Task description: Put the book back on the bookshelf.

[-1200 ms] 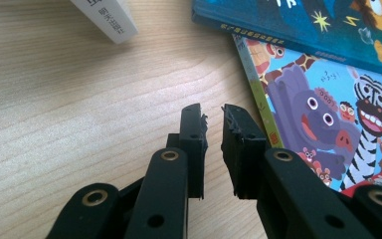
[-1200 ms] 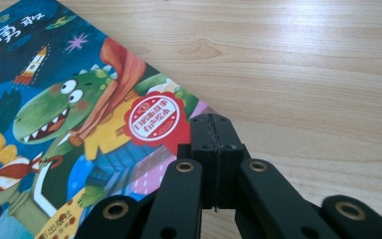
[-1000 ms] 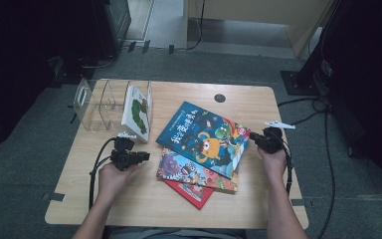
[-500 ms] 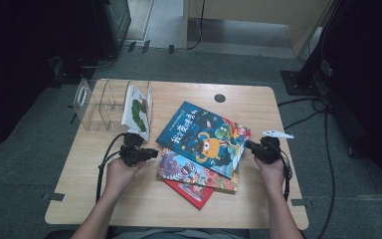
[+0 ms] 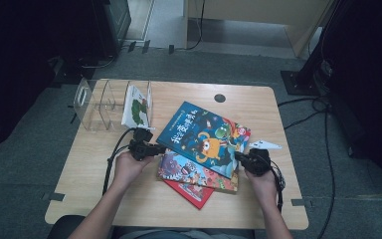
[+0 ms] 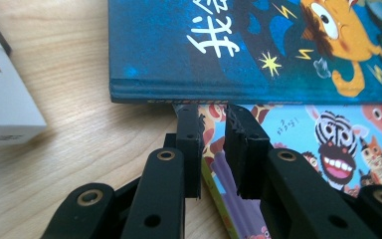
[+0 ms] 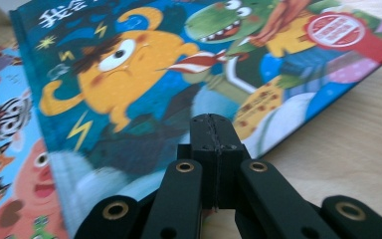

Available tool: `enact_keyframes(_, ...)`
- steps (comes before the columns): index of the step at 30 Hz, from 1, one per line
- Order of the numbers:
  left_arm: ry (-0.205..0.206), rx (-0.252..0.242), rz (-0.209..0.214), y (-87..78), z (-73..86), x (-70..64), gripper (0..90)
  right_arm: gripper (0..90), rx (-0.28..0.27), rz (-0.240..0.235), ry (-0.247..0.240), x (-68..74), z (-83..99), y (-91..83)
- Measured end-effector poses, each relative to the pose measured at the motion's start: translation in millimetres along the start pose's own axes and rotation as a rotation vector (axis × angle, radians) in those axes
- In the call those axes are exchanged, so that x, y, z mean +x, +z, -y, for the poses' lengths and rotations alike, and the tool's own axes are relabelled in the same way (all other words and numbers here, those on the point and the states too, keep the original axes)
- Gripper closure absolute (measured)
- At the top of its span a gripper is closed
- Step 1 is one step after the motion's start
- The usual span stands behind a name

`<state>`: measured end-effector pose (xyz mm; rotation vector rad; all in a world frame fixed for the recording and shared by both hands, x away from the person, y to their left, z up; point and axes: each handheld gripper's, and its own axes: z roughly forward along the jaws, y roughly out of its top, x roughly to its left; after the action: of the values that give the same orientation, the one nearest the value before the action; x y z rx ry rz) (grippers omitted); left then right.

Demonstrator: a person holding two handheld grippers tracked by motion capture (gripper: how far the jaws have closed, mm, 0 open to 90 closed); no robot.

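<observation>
Both grippers flank blue book (image 5: 204,137): left (image 5: 155,149) fingers parted, right (image 5: 239,157) fingers clenched.

Tongs (image 5: 160,148) (image 5: 238,157) flanking blue book (image 5: 204,137) (topmost)

Top book (image 5: 204,137) on two-book stack (image 5: 194,172), table (image 5: 129,199) centre; clear rack (image 5: 99,102) behind-left

I'm working in a lab-like recording room: a lone wooden table (image 5: 129,199) on grey carpet (image 5: 25,149), black equipment stands (image 5: 318,59), cables (image 5: 328,144) trailing across the floor.
</observation>
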<state>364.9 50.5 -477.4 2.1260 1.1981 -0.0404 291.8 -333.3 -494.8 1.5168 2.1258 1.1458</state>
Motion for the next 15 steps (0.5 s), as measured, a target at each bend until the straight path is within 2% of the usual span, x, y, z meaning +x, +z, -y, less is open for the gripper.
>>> enact_keyframes(2, 0.004, 0.005, 0.003, 1.3, -0.5, -0.6, 77.9, 90.0, 0.0, -0.004, -0.003, 2.1, 0.9, -0.3)
enact_keyframes(3, 0.011, 0.012, 0.002, 3.2, -1.1, -2.2, 77.9, 90.0, 0.004, -0.018, -0.009, 8.0, 3.3, -1.0)
enact_keyframes(4, 0.029, 0.038, -0.002, 8.1, -1.6, -5.9, 77.9, 90.0, 0.004, -0.024, -0.016, 10.9, 4.3, -1.1)
enact_keyframes(7, 0.043, 0.032, -0.02, 10.7, 0.0, -8.5, 78.9, 90.0, 0.008, -0.038, -0.027, 18.3, 6.4, -1.2)
enact_keyframes(10, 0.034, 0.03, -0.011, 10.9, 0.1, -7.1, 79.9, 90.0, 0.015, -0.05, -0.052, 30.3, 9.6, -1.6)
enact_keyframes(12, 0.031, 0.028, -0.009, 11.0, 0.4, -6.6, 79.9, 90.0, 0.017, -0.052, -0.057, 32.4, 10.0, -1.7)
enact_keyframes(15, 0.052, 0.022, -0.023, 11.2, 1.8, -8.8, 79.3, 90.0, 0.02, -0.064, -0.075, 40.6, 11.3, -0.7)
